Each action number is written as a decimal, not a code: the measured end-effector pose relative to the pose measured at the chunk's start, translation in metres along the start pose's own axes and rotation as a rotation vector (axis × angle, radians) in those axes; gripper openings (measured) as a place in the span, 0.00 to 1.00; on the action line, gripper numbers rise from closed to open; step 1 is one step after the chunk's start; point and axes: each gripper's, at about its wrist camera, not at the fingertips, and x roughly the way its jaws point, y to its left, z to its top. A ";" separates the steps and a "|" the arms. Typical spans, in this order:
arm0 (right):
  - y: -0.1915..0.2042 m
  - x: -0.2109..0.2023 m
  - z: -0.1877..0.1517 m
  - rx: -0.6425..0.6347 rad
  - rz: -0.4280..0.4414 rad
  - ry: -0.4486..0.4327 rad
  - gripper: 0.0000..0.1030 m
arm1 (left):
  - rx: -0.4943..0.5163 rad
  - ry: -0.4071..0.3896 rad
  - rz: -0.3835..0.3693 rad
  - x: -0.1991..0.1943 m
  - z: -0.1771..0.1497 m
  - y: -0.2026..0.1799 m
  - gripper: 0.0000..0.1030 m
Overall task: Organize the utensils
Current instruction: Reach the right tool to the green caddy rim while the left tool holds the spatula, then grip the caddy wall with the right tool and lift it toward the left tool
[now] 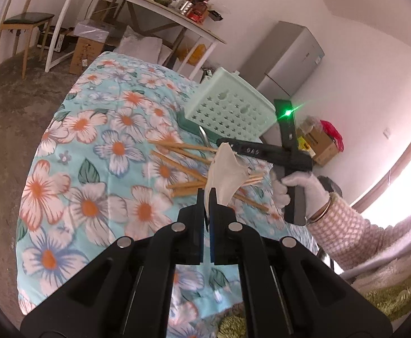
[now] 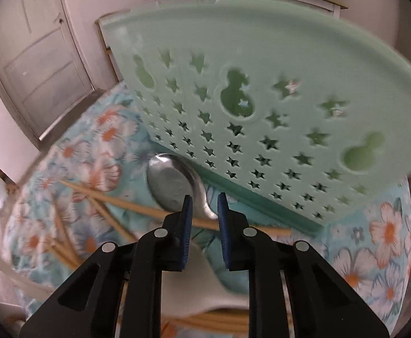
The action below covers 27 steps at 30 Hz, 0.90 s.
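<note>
left gripper [image 1: 207, 194] clenched on white spoon [image 1: 225, 170], lifted clear of chopsticks [image 1: 183, 152]; right gripper [image 2: 204, 205] released, lined up on metal spoon [image 2: 174, 181] beside holder [image 2: 261, 70].

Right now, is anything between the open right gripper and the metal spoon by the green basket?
Nothing visible: the right gripper hovers directly over the metal spoon's handle, beside the perforated mint-green plastic basket.

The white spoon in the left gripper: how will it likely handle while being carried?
The white spoon looks like rigid ceramic or plastic, so probably stiff and possibly breakable if dropped. The left gripper pinches only its thin handle end, so the wider bowl may pivot. Its surface looks smooth, perhaps slippery.
</note>
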 end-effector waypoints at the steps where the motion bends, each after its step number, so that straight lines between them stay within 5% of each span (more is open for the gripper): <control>1: 0.000 0.007 0.000 -0.001 -0.001 0.014 0.18 | -0.010 -0.001 0.002 0.002 0.002 0.004 0.02; 8: -0.006 0.010 -0.008 0.055 0.047 0.083 0.16 | -0.059 0.000 0.006 0.010 0.006 0.026 0.02; 17: 0.044 -0.005 -0.003 -0.188 -0.016 -0.003 0.18 | -0.095 -0.004 0.011 0.011 0.006 0.044 0.02; 27: 0.084 0.007 0.011 -0.262 -0.074 -0.016 0.22 | -0.131 -0.033 0.035 -0.007 0.001 0.056 0.02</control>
